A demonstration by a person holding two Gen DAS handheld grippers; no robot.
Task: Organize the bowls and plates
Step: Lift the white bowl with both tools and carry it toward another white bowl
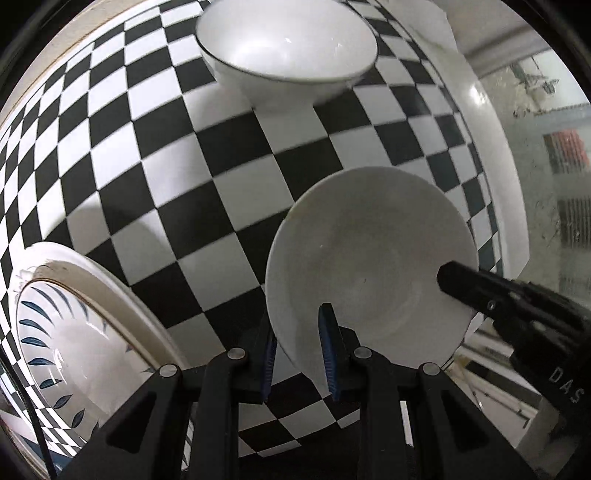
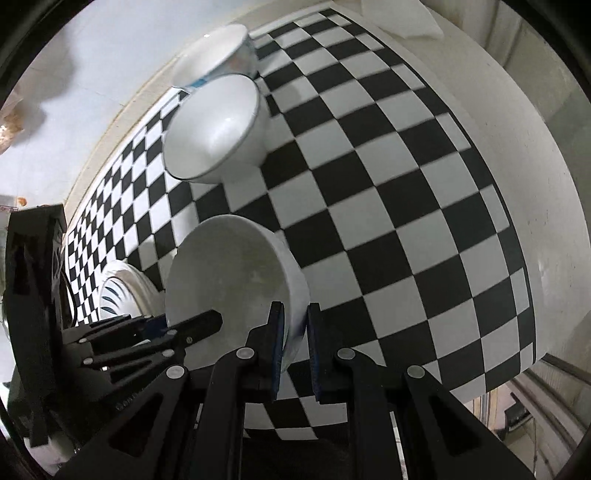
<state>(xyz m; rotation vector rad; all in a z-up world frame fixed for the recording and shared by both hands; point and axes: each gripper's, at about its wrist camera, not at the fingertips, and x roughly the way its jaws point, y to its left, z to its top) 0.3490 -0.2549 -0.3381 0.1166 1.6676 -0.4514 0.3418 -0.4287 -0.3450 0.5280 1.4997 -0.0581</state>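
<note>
A plain white bowl (image 1: 369,266) is held over the checkered tablecloth by both grippers. My left gripper (image 1: 299,354) is shut on its near rim, blue pads either side of the wall. My right gripper (image 2: 295,347) is shut on the opposite rim of the same bowl (image 2: 229,273); its black finger (image 1: 480,291) shows at the right of the left wrist view. A white bowl with a dark rim (image 1: 288,48) stands further back, also in the right wrist view (image 2: 214,125). Another white bowl (image 2: 214,55) stands behind it. A plate with blue leaf marks (image 1: 74,332) lies at the left.
The black-and-white checkered cloth (image 2: 406,221) covers a round white table (image 2: 535,166) whose edge curves down the right side. A white sheet (image 2: 399,18) lies at the far edge. A window or glass wall (image 1: 554,166) is beyond the table at the right.
</note>
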